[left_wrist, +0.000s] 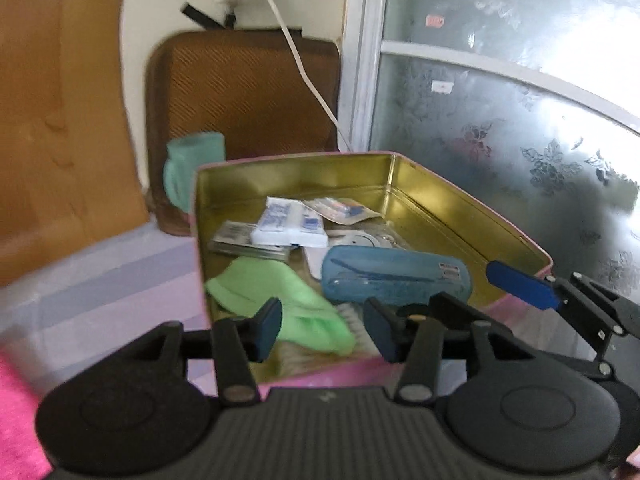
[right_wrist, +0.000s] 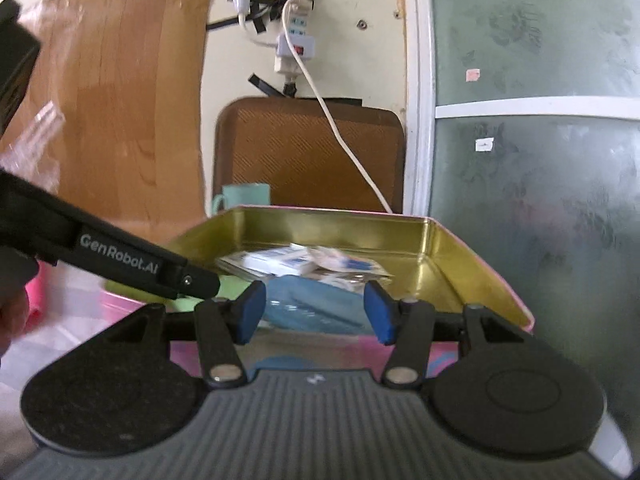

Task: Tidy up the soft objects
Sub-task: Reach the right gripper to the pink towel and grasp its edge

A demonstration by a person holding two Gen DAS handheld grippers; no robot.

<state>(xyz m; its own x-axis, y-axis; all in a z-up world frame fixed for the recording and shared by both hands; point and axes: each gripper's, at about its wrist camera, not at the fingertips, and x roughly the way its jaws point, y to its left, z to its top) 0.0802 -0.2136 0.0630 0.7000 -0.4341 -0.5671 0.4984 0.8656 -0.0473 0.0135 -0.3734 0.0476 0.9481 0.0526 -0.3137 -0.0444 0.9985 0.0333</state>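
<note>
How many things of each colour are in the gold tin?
In the tin, of the things I can make out:
Green: 1, the cloth
Blue: 1, the plastic case
White: 1, the tissue pack
Silvery: 1, the flat packet
Total: 4; others are too hidden.

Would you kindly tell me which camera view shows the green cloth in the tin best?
The left wrist view: the green cloth lies in plain sight in the tin, near its front. In the right wrist view only a green sliver shows, behind the other hand-held gripper's arm.

Black left gripper [left_wrist: 324,328], blue pads, ribbed grey base, white GenRobot.AI lettering
</note>
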